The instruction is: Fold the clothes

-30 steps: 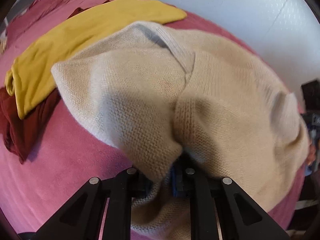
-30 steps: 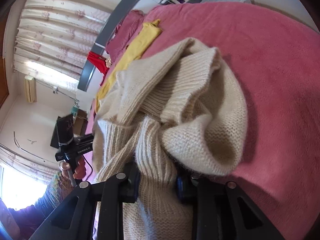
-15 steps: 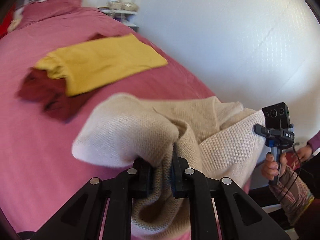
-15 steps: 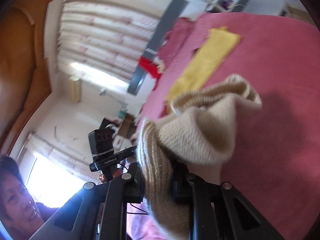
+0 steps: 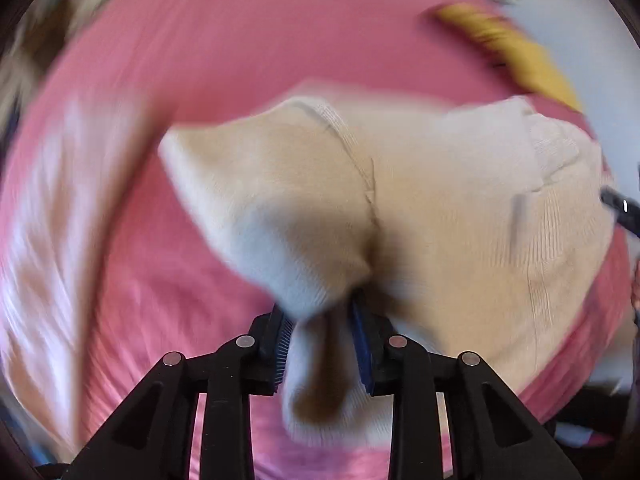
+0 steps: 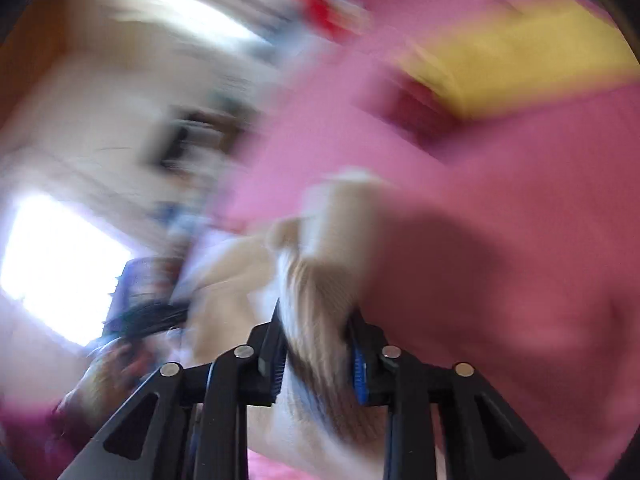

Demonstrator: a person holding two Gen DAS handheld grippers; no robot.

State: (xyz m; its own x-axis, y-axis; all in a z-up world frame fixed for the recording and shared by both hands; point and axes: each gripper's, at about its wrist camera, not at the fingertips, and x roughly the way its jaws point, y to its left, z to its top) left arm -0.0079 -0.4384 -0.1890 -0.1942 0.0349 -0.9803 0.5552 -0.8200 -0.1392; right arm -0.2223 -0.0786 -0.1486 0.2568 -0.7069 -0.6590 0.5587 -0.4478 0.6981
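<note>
In the left wrist view, the left gripper (image 5: 320, 344) is closed on a bunch of the cream sweater (image 5: 420, 208); the fabric is squeezed between the blue pads and a short fold hangs down below them. From the gripper the sweater spreads forward and to the right over the bed (image 5: 240, 40), which has a pink cover. The knit is fine and soft, pale beige, with a seam line running up from the grip point, and a ribbed, whiter part is seen at its far right end. Its left corner stands out as a rounded point. The picture is blurred, mostly at the edges.

In the right wrist view, the right gripper (image 6: 318, 344) also clamps the cream sweater (image 6: 320, 296), here on a thick ribbed part that fills the gap between the pads. A small lump of the knit rises just beyond the fingers and throws a dark shadow on the pink cover to the right.

Farther away, near the far edge of the bed, lies a yellow garment (image 5: 516, 52), with something dark red (image 6: 424, 108) beside it. This view is strongly blurred, so finer details cannot be told.
</note>
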